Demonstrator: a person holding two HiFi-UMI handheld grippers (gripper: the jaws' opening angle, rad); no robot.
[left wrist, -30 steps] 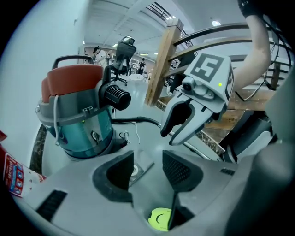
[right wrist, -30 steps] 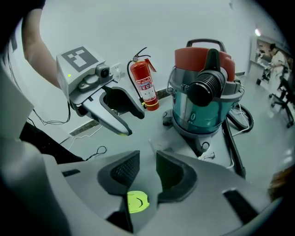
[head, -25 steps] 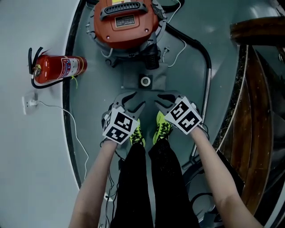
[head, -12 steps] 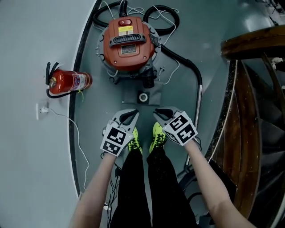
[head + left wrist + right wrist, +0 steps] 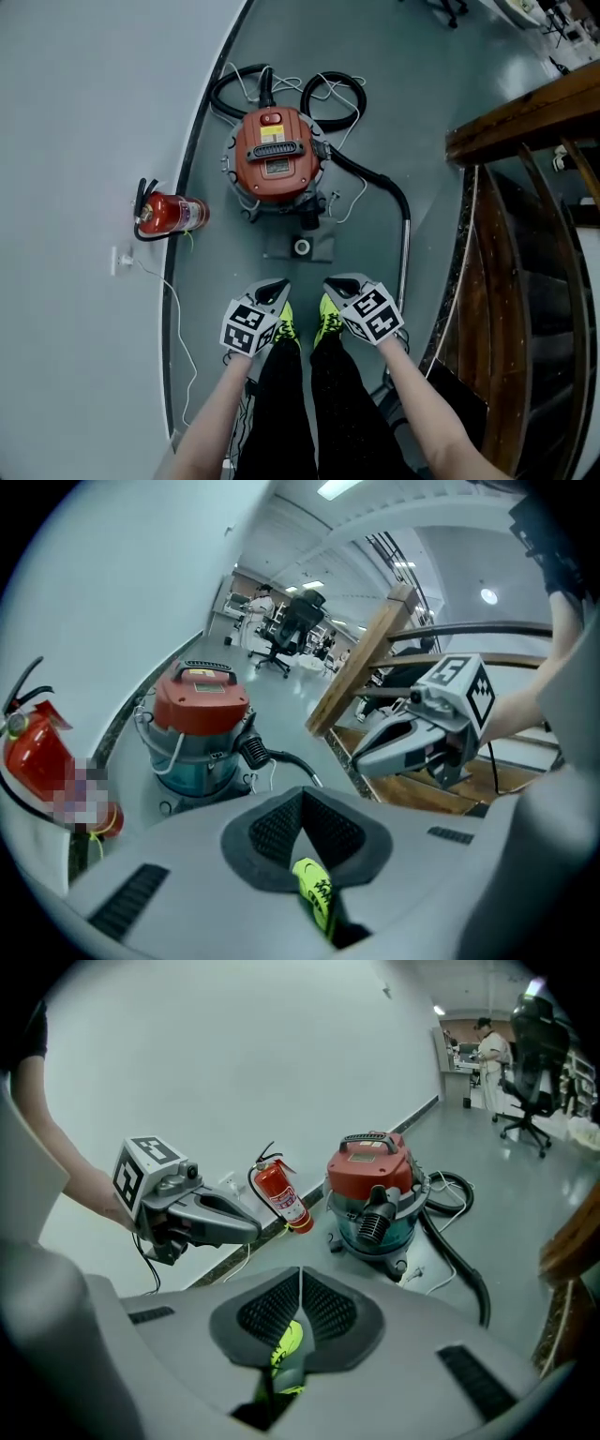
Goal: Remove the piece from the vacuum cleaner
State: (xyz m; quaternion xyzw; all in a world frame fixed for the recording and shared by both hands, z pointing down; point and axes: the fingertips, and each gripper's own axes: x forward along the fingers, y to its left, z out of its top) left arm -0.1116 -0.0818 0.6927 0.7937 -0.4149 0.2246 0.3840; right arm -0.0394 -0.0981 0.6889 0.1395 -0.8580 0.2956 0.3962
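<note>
Both sets of jaws closing right up, pads meeting, nothing btwn: left hand-held gripper point(image 5: 277, 284) and right hand-held gripper point(image 5: 331, 281) empty. Vacuum cleaner point(image 5: 277, 164) on floor point(image 5: 422, 112), well ahead of both. Piece is prob. the front port fitting point(image 5: 308, 220): I reckon rigid, light plastic, so grip its collar. Wall point(image 5: 84, 141) to left, stair rail point(image 5: 525, 103) to right, open floor ahead.

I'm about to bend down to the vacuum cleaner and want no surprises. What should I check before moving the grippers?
1. Left gripper empty: ok, jaws together on nothing.
2. Right gripper empty: ok, same.
3. Jaws open for a grasp: not ok, both shut.
4. Vacuum cleaner within touch: not ok, it stands on the floor ahead, apart from both grippers.
5. Hose plugged into its front: ok.
6. Fire extinguisher out of the way: ok, off left by the wall.
</note>
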